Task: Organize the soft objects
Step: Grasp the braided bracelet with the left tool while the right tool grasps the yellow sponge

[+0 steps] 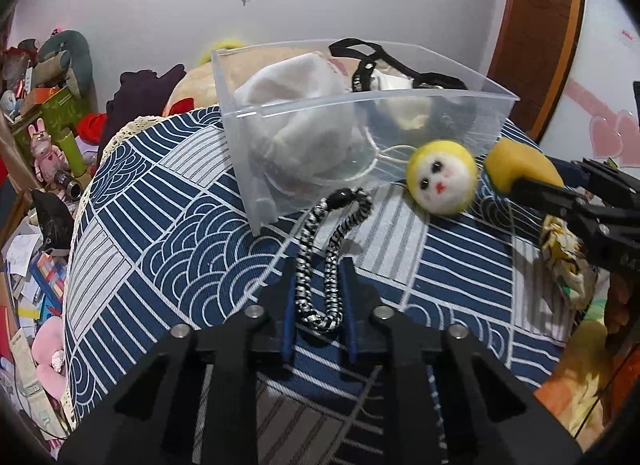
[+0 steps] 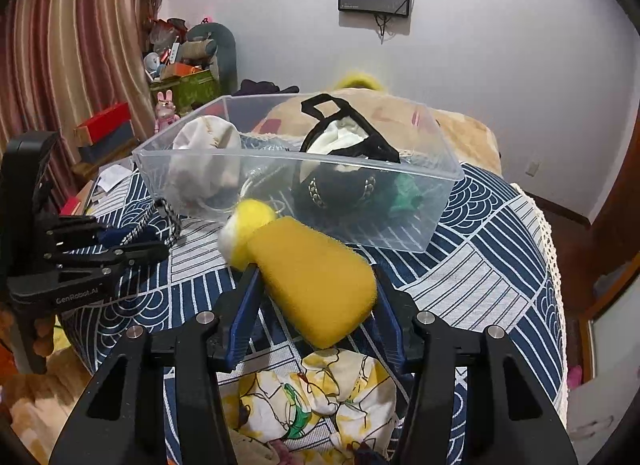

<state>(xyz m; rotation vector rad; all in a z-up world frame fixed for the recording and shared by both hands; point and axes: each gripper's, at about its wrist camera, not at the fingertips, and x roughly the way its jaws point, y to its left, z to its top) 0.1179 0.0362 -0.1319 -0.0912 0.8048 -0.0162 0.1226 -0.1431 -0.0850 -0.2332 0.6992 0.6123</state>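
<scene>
Two grippers are working at the near wall of the clear bin [image 2: 424,221] on the blue patterned cloth [image 1: 168,249]. Our right gripper [image 2: 316,285] has its jaws pinching the yellow felt doll [image 2: 316,281] by its cone-shaped body, the round white-faced head [image 1: 442,181] dangling toward the bin. Our left gripper [image 1: 320,305] has its jaws spread around a black-and-white braided cord [image 1: 332,261] lying on the cloth. We judge the risk is the head catching the bin's rim, since the grip sits far back and the soft fuzzy body could squash and slip
</scene>
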